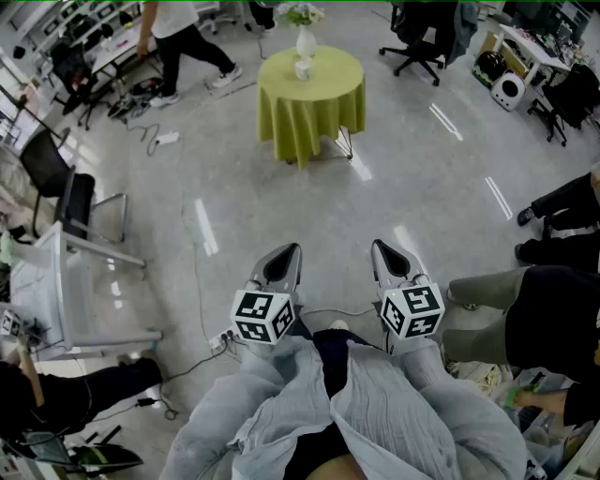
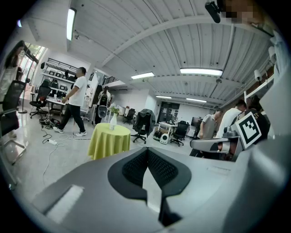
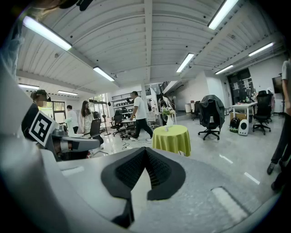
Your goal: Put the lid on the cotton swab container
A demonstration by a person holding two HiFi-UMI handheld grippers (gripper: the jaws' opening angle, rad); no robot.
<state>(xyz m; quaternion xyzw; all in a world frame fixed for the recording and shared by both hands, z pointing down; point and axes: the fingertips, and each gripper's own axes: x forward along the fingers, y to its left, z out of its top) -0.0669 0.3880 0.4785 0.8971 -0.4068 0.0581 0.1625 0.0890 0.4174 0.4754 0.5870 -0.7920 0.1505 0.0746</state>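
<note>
Head view, looking steeply down across an open office floor. At far left stands an empty black chair point(image 1: 75, 199); further back, a person in a white shirt point(image 1: 173, 23) is mid-stride. The left tongs point(image 1: 292, 250) are held low in front of the wearer's grey-sleeved arms. Their tips are pressed together with nothing between them, as the left gripper view confirms.

Ahead, well apart from both tools, stands a round surface point(image 1: 333, 67) draped in yellow-green cloth. On it are a white vase of flowers point(image 1: 306, 39) and, just in front of the vase, a small white container point(image 1: 302, 69), probably the cotton swab container. It is too small to tell whether a lid is on it or beside it.

The right tongs point(image 1: 379, 247) mirror the left, likewise closed and empty. Both tools point toward the surface from a distance, so they seem carried idle, with the task not yet begun. At right, the legs of seated people point(image 1: 562, 202) edge into view.
</note>
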